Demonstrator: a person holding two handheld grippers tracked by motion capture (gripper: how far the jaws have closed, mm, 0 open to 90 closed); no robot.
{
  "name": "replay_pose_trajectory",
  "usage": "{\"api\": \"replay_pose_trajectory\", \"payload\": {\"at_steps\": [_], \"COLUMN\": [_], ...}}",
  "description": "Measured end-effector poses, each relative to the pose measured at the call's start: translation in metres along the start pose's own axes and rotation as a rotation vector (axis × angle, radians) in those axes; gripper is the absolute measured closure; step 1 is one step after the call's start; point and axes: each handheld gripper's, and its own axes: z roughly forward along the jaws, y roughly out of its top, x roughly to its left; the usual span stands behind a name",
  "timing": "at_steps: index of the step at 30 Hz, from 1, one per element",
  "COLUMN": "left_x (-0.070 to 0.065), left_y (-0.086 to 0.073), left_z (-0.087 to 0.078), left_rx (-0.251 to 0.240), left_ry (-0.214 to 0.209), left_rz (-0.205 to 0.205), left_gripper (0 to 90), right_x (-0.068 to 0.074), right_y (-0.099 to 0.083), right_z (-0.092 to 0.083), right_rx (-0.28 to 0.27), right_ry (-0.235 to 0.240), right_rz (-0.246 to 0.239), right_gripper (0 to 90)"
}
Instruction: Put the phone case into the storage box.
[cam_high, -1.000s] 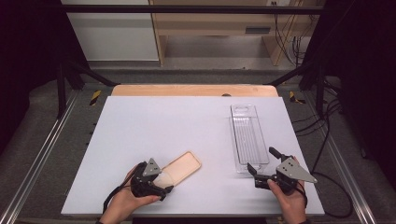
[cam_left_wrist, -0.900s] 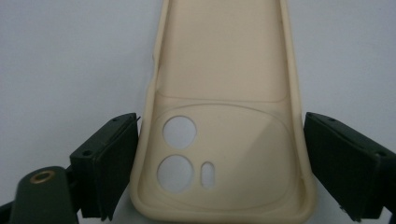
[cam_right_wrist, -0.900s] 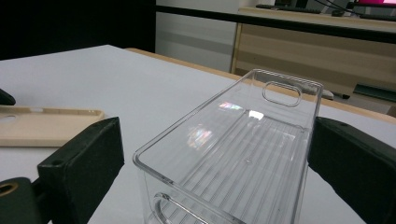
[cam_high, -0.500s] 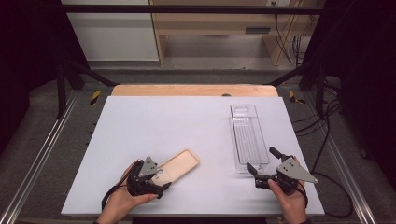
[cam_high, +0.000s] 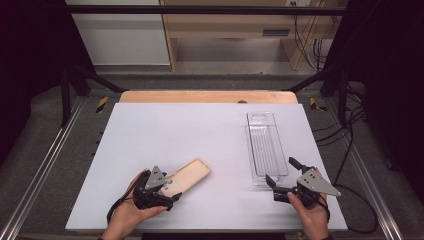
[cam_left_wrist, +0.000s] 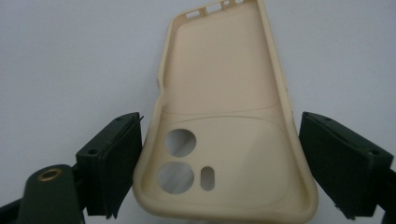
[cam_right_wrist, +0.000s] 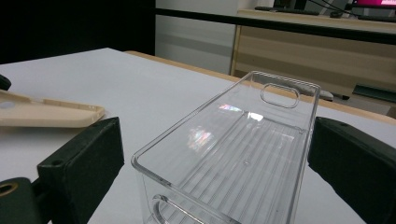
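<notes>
A beige phone case (cam_high: 192, 172) lies hollow side up near the table's front left. My left gripper (cam_high: 170, 186) is shut on its camera-hole end. In the left gripper view the case (cam_left_wrist: 224, 70) runs away from me and both black pads (cam_left_wrist: 116, 158) press on its side edges. A clear plastic tray (cam_high: 265, 145) lies lengthwise at the right. My right gripper (cam_high: 281, 171) stands open at the tray's near end. In the right gripper view the tray (cam_right_wrist: 243, 140) sits between the jaws with a gap on each side.
The white table (cam_high: 200, 130) has a wooden strip (cam_high: 207, 96) along its far edge. Metal frame rails (cam_high: 45, 165) run along both sides and cables (cam_high: 345, 150) hang off the right edge. The beige case (cam_right_wrist: 46, 114) lies at the left in the right gripper view.
The left gripper and the phone case have shifted slightly to the left together. The right gripper and the tray have not moved.
</notes>
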Motion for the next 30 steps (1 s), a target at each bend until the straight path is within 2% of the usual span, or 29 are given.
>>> {"api": "replay_pose_trajectory", "payload": {"at_steps": [3,7,8,10,11,13,14,15,16,17,20,24,25,26,28,29,30], "left_x": [0.000,-0.001,-0.002,-0.003,-0.003,-0.004,-0.003,-0.003,-0.002,-0.002,-0.002,0.001,0.002,0.002,0.002,0.003,0.003], "left_y": [0.000,0.002,0.003,0.004,0.005,0.006,0.008,0.008,0.010,0.010,0.014,0.020,0.022,0.024,0.028,0.031,0.031], "left_z": [-0.001,-0.003,-0.003,-0.004,-0.004,-0.006,-0.006,-0.006,-0.006,-0.006,-0.006,-0.009,-0.009,-0.010,-0.011,-0.011,-0.011], "left_rx": [-0.002,-0.003,-0.003,0.003,0.005,0.008,0.010,0.010,0.015,0.015,0.039,0.061,0.065,0.078,0.093,0.105,0.105], "left_ry": [0.000,-0.005,-0.005,-0.008,-0.007,-0.010,-0.013,-0.013,-0.020,-0.020,-0.029,-0.039,-0.040,-0.042,-0.046,-0.054,-0.054], "left_rz": [0.005,0.014,0.017,0.025,0.028,0.035,0.035,0.035,0.040,0.040,0.065,0.080,0.086,0.097,0.111,0.116,0.116], "left_gripper": [14.7,14.6,14.6,14.6,14.5,14.4,14.3,14.3,14.3,14.3,14.3,14.3,14.2,14.2,14.2,14.1,14.2], "right_x": [0.001,0.006,0.011,0.013,0.019,0.029,0.043,0.043,0.056,0.056,0.072,0.088,0.093,0.102,0.105,0.114,0.117], "right_y": [0.001,0.006,0.012,0.015,0.020,0.028,0.035,0.035,0.037,0.037,0.038,0.039,0.040,0.043,0.045,0.048,0.050], "right_z": [0.000,-0.001,-0.001,0.000,0.000,0.000,0.003,0.003,0.007,0.007,0.015,0.028,0.031,0.038,0.040,0.046,0.049], "right_rx": [-0.003,-0.008,-0.010,-0.007,0.001,0.009,0.039,0.039,0.073,0.073,0.122,0.170,0.174,0.180,0.180,0.181,0.184], "right_ry": [0.002,-0.002,0.000,0.006,0.015,0.042,0.098,0.098,0.148,0.148,0.211,0.266,0.275,0.293,0.299,0.317,0.325], "right_rz": [-0.002,-0.038,-0.068,-0.085,-0.119,-0.169,-0.237,-0.237,-0.292,-0.292,-0.359,-0.419,-0.439,-0.478,-0.491,-0.528,-0.536], "right_gripper": [3.9,3.9,3.8,3.8,3.7,3.7,3.5,3.5,3.5,3.5,3.5,3.9,4.1,4.6,5.0,5.8,5.9]}}
